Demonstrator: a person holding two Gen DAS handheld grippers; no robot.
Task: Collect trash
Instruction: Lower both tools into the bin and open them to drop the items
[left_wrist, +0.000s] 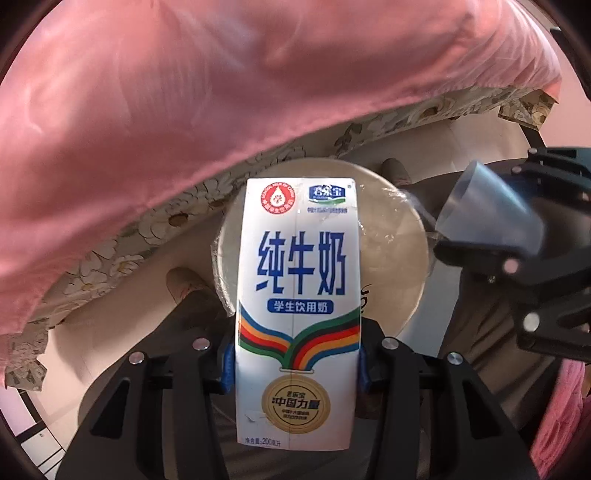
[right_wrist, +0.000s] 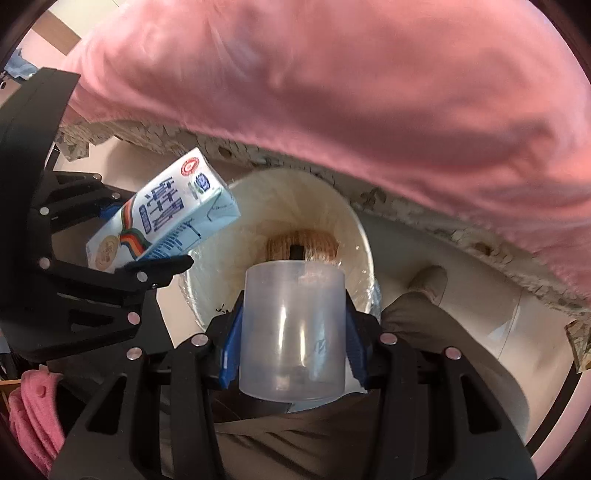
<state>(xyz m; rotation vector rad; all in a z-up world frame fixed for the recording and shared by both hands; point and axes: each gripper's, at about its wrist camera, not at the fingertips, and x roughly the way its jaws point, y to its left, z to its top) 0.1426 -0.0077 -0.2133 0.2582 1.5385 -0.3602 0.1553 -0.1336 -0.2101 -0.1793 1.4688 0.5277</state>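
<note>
My left gripper (left_wrist: 295, 363) is shut on a white milk carton (left_wrist: 297, 295) with blue lettering and rainbow stripes, its blue pads pressing both sides. The carton hangs over a round cream waste bin (left_wrist: 399, 266) lined with clear plastic. My right gripper (right_wrist: 291, 354) is shut on a clear plastic cup (right_wrist: 291, 332), held above the same bin (right_wrist: 354, 221). A brown item (right_wrist: 314, 245) lies at the bin's bottom. In the right wrist view the carton (right_wrist: 162, 218) and left gripper (right_wrist: 122, 236) are at the left; in the left wrist view the cup (left_wrist: 487, 210) is at the right.
A pink cloth (left_wrist: 184, 92) over a floral-patterned cover (left_wrist: 155, 221) hangs close above and behind the bin. A person's legs in brown trousers (right_wrist: 424, 332) and a slippered foot (right_wrist: 430, 280) stand beside the bin on a pale floor (left_wrist: 129, 306).
</note>
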